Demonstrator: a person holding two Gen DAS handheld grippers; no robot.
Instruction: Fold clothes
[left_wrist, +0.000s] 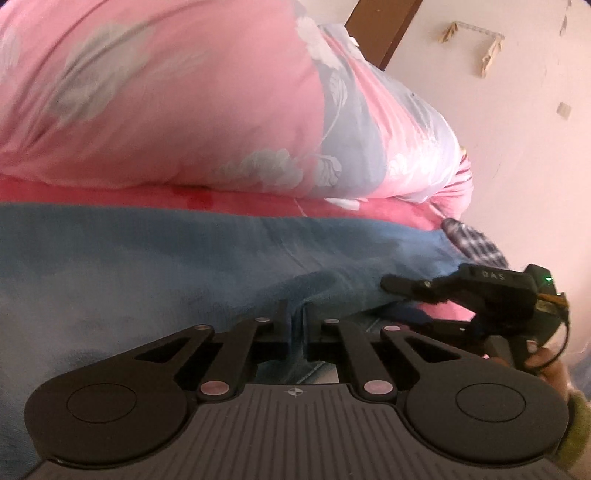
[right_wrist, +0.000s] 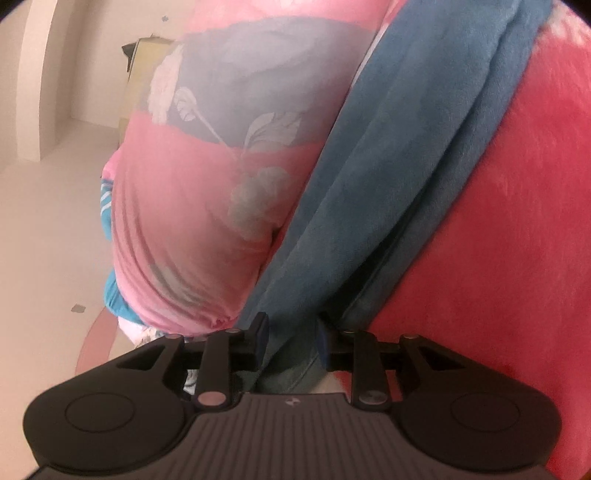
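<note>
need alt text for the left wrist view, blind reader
The left hand-held gripper is shut on a fold of blue fleece garment lying on a pink blanket. The right hand-held gripper grips the same garment at right, with a pink floral quilt behind.

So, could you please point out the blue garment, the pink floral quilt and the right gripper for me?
blue garment (left_wrist: 184, 258): left wrist view, its broad fleecy middle.
pink floral quilt (left_wrist: 166, 110): left wrist view, plain pink area of its bulge.
right gripper (right_wrist: 291, 341): right wrist view, midway between its fingertips, on the blue cloth there.
</note>
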